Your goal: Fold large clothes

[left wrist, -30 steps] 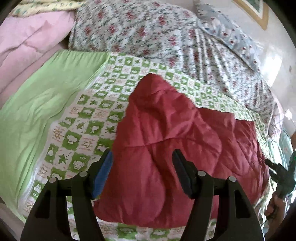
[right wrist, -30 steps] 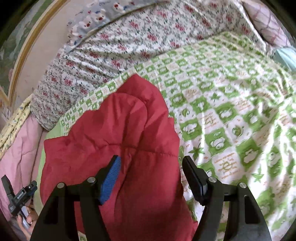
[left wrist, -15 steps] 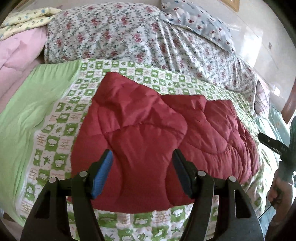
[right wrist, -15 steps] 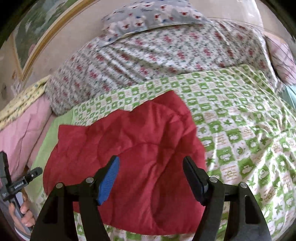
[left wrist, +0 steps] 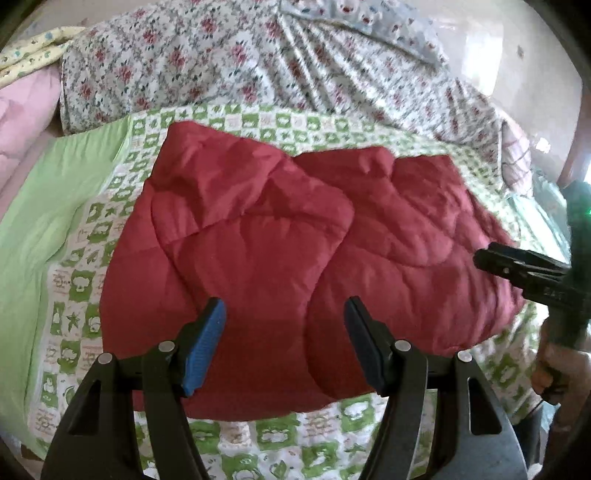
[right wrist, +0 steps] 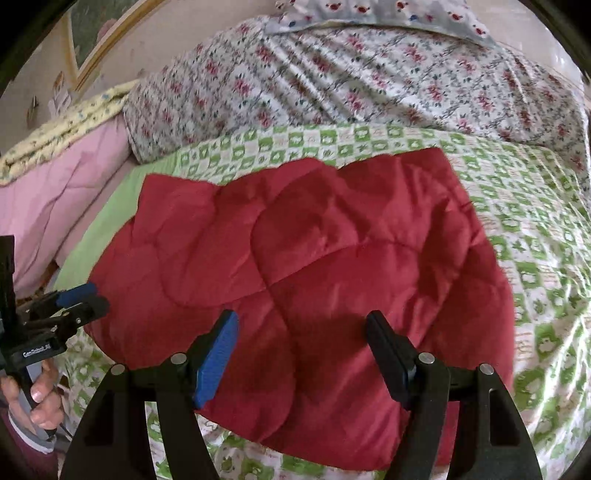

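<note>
A red quilted padded garment (left wrist: 280, 236) lies folded into a rough rectangle on the green-and-white checked bed cover (left wrist: 74, 280); it also shows in the right wrist view (right wrist: 332, 266). My left gripper (left wrist: 284, 332) is open and empty, held above the garment's near edge. My right gripper (right wrist: 301, 343) is open and empty, above the garment's near right part. The right gripper shows at the right edge of the left wrist view (left wrist: 517, 269). The left gripper shows at the left edge of the right wrist view (right wrist: 74, 306).
A floral quilt (left wrist: 258, 62) is piled along the back of the bed, with a pillow (right wrist: 369, 11) on it. Pink bedding (right wrist: 62, 192) and a plain green sheet (left wrist: 55, 192) lie to the left. A picture frame (right wrist: 103, 44) hangs on the wall.
Both grippers have drawn back and up from the garment, still open. The garment now lies flatter and wider, showing as a whole folded rectangle.
</note>
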Demonstrator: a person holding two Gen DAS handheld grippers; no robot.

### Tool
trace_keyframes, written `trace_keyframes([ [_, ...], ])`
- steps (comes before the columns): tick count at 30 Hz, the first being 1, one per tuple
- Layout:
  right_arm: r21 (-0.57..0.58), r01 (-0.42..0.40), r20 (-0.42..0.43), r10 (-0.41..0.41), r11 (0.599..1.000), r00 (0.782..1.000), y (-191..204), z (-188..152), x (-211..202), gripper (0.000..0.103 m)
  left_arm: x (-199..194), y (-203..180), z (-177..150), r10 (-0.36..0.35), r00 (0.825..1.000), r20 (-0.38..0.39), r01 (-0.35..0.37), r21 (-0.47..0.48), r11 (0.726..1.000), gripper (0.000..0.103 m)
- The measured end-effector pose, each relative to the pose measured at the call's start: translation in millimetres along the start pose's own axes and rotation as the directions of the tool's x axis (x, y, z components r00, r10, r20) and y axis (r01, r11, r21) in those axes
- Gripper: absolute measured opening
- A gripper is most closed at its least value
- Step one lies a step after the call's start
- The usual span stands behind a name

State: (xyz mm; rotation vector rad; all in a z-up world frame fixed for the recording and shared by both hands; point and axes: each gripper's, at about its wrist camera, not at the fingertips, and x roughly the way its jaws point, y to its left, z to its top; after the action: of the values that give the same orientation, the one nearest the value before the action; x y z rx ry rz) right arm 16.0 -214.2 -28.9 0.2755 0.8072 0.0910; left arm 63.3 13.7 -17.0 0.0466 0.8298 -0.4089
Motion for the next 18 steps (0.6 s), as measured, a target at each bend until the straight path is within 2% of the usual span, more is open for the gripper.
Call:
trace_keyframes([
  [10, -0.026, 0.08, -0.032, -0.081, 0.996, 0.996, -6.9, 16.6, 31.3, 0.073, 35.7, 19.3, 9.6, 0.028, 0.999, -0.036, -0.031, -0.067, 0.997, 0.07],
  [18, 0.023, 0.154, -0.057, -0.152, 0.988, 0.987, -37.2, 37.1, 62.6, 0.074, 65.4, 23.8, 26.2, 0.106, 0.994, -0.025, -0.108, -0.091, 0.99, 0.073],
])
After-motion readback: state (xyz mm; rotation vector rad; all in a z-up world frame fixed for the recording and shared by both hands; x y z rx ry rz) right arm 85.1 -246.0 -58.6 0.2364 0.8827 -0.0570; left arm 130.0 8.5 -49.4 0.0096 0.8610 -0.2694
